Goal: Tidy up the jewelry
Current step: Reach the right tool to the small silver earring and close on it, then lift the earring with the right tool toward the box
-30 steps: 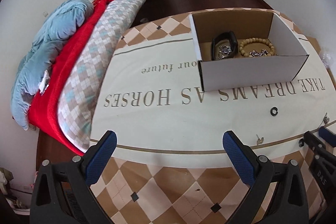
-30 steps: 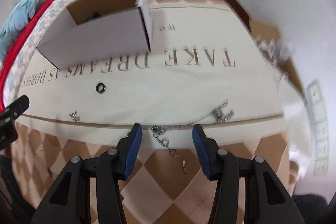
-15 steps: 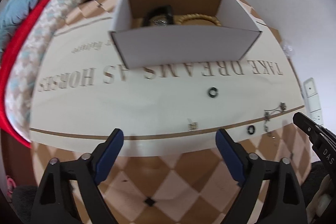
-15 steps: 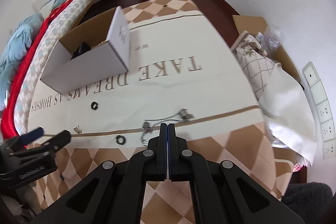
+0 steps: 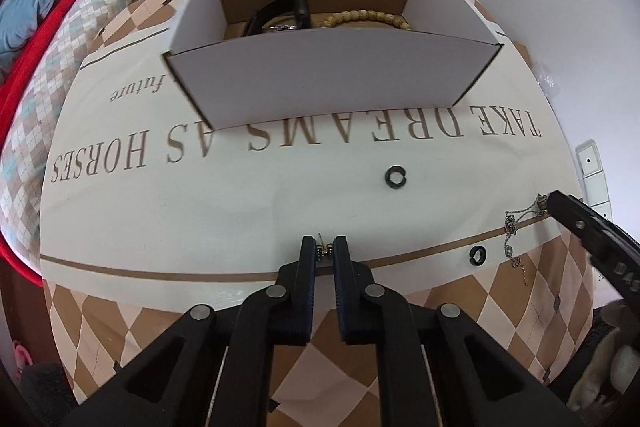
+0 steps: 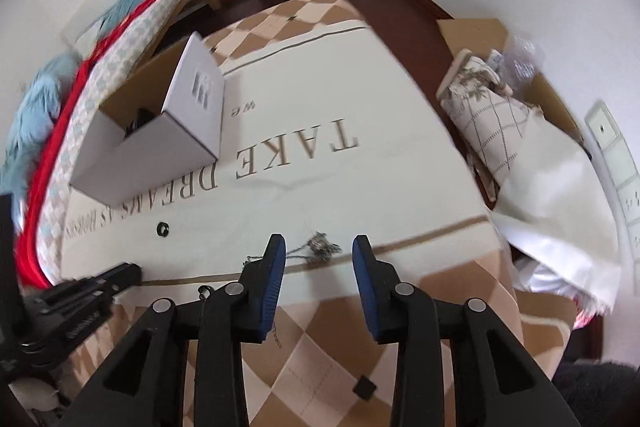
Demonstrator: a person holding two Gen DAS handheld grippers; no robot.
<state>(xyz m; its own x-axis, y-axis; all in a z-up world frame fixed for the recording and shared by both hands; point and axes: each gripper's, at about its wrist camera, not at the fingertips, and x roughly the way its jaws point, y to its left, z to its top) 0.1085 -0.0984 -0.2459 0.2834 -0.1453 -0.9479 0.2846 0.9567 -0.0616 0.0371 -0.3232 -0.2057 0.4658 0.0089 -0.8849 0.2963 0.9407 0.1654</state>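
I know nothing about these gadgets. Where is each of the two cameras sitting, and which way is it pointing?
Left wrist view: rides the left gripper, looking along its nearly shut fingers at a small earring, with the white cardboard box beyond.
Right wrist view: rides the right gripper, looking between open fingers at a thin silver chain.
Shared: both show the box, the chain, a black open ring on the cream printed tablecloth, and each other's gripper.

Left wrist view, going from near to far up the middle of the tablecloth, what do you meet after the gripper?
Left gripper closed on a small gold earring → open black ring lying on the cream cloth → brown lettering "DREAMS" → white cardboard box → tan wooden bead bracelet inside it.
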